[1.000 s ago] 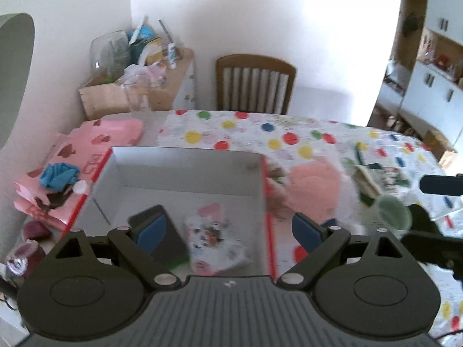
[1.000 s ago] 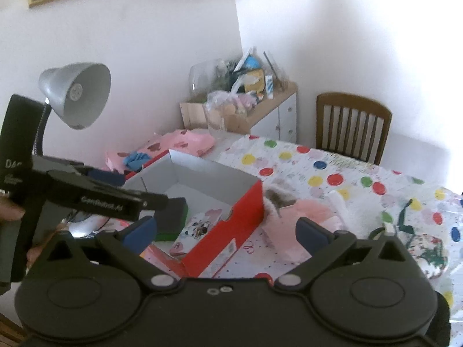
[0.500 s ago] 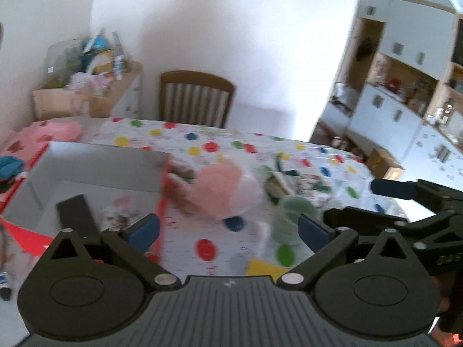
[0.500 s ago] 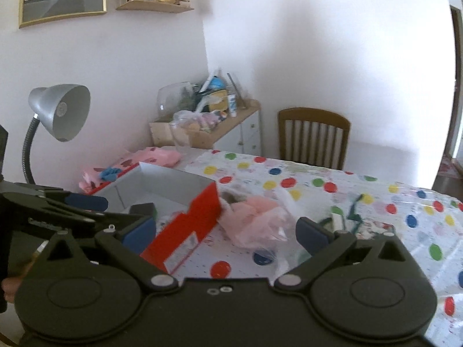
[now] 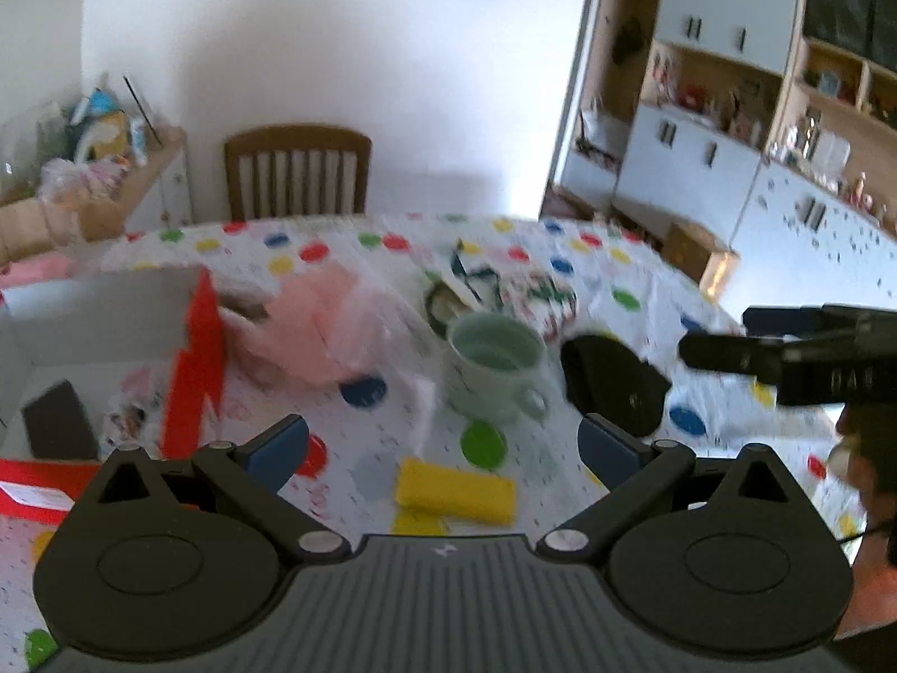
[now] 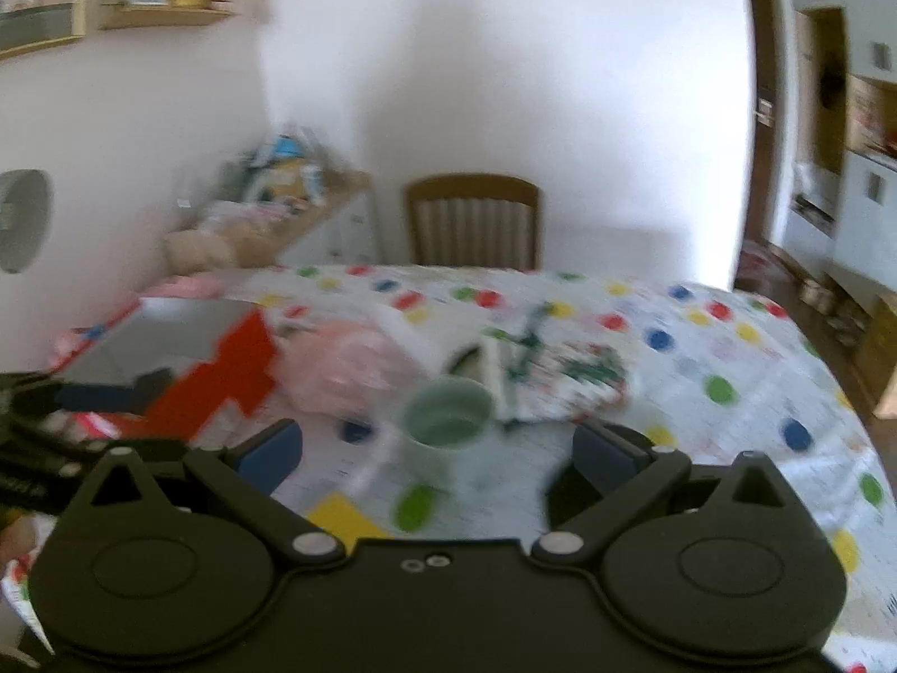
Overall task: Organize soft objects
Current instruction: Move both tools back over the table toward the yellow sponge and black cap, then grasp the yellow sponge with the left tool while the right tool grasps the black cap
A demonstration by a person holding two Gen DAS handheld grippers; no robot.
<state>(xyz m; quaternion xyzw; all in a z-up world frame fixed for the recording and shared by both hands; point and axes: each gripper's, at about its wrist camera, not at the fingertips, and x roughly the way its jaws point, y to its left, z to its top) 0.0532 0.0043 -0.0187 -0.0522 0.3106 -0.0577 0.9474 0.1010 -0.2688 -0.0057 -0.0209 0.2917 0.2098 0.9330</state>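
My left gripper point(image 5: 443, 444) is open and empty over the dotted tablecloth. A yellow sponge point(image 5: 455, 496) lies just below its fingers. A pink soft item in clear plastic point(image 5: 319, 331) rests against the red-and-white box point(image 5: 193, 370), which holds a dark sponge point(image 5: 56, 420) and a printed cloth point(image 5: 129, 415). A black soft thing point(image 5: 611, 387) lies right of a mint mug point(image 5: 496, 370). My right gripper point(image 6: 437, 454) is open and empty, with the mug point(image 6: 445, 426) ahead of it, the pink item point(image 6: 347, 364) at left and the yellow sponge point(image 6: 342, 516) low.
A printed fabric pouch point(image 6: 572, 370) lies behind the mug. A wooden chair point(image 5: 297, 174) stands at the table's far side, beside a cluttered sideboard point(image 5: 95, 168). Cabinets point(image 5: 729, 168) line the right wall. The right gripper point(image 5: 785, 359) shows at the right edge of the left wrist view.
Both grippers have swung right, away from the box and over the middle of the table. The mug, the yellow sponge and the black thing have come into view.
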